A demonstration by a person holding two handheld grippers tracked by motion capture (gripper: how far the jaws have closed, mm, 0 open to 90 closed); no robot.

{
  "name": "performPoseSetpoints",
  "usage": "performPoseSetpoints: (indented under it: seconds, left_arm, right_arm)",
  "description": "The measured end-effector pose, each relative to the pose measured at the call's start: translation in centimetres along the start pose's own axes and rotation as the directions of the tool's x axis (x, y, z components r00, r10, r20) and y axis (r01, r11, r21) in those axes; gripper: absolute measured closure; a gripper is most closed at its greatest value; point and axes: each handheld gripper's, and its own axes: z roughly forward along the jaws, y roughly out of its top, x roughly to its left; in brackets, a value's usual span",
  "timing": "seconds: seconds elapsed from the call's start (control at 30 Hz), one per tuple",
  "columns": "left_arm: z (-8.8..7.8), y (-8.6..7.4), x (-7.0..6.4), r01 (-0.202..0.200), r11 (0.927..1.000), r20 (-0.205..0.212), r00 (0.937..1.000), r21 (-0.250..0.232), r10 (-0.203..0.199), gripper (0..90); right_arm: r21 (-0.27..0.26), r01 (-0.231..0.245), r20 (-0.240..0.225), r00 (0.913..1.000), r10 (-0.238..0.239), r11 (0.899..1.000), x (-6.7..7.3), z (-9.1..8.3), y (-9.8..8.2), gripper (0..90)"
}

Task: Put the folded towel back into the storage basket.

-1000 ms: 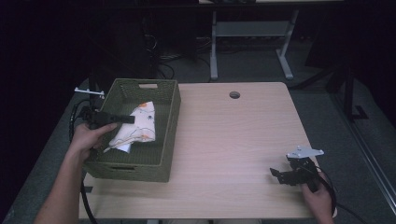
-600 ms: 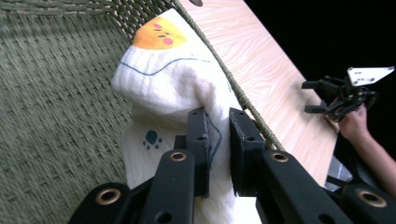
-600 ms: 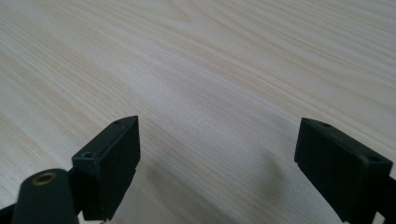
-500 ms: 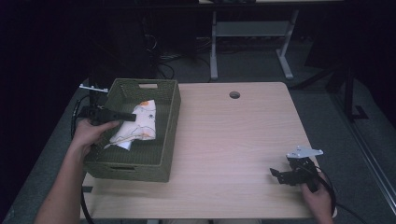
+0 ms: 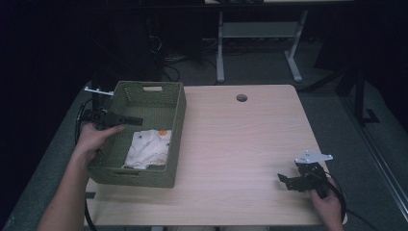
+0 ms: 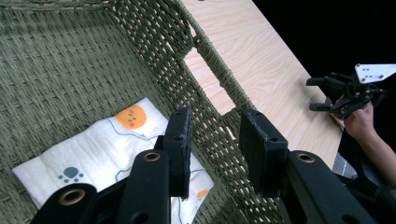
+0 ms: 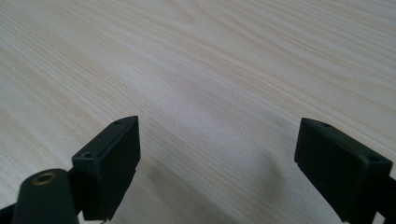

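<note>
While the table (image 5: 250, 144) carries little besides the basket, the work in hand looks like laying the cloth inside it and letting go cleanly. Sitting at the table's left side, the woven green basket (image 5: 175, 130) has its cut-out handle slot facing the person's end, and the slot shows just ahead of the left jaws in the left gripper view. Flat on the basket floor lies the white printed cloth (image 6: 100, 149), toward the near half, with an orange face and a blue paw print showing. Above the basket's left rim hangs the left gripper (image 5: 126, 119); its jaws have just been opening and now stand partly spread with nothing between the pads, the cloth lying free below them. To finish well, I judge that the jaws should clear the cloth fully before the hand lifts, so that no fold catches on a pad and drags the cloth up the wall. Lifting straight up, and not sideways, would keep the jaws off the woven rim and the basket from shifting. Resting well apart near the table's right front corner, the right gripper (image 5: 288, 181) holds its jaws spread wide over bare wood, pinching nothing, and it can stay put
</note>
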Motion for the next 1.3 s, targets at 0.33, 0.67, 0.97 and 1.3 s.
performPoseSetpoints:
  seconds: [0.33, 0.67, 0.97, 1.3]
  left_arm:
    - [-0.1, 0.0, -0.5, 0.000, 1.0000, -0.006, 1.0000, -0.007, 0.000, 63.5]
    - [0.4, 0.1, -1.9, -0.019, 0.9998, -0.017, 0.9997, -0.010, 0.019, 60.2]
    - [0.8, 0.1, -3.8, -0.049, 0.9986, -0.019, 0.9986, -0.020, 0.049, 56.7]
    - [2.6, 0.3, -6.9, -0.095, 0.9953, 0.001, 0.9955, -0.017, 0.095, 53.3]
  right_arm:
    - [0.002, 0.005, -0.004, 1.0000, -0.005, 1.000, 0.0, 0.0, 0.1, 13.9]
    - [-0.006, 0.013, -0.008, 0.9999, -0.013, 1.000, 0.0, -0.2, 0.1, 13.9]
    - [-0.009, 0.018, -0.017, 0.9997, -0.018, 1.000, 0.2, -0.1, 0.2, 13.9]
    - [-0.008, 0.024, -0.031, 0.9992, -0.024, 1.000, 0.0, 0.0, 0.4, 13.9]
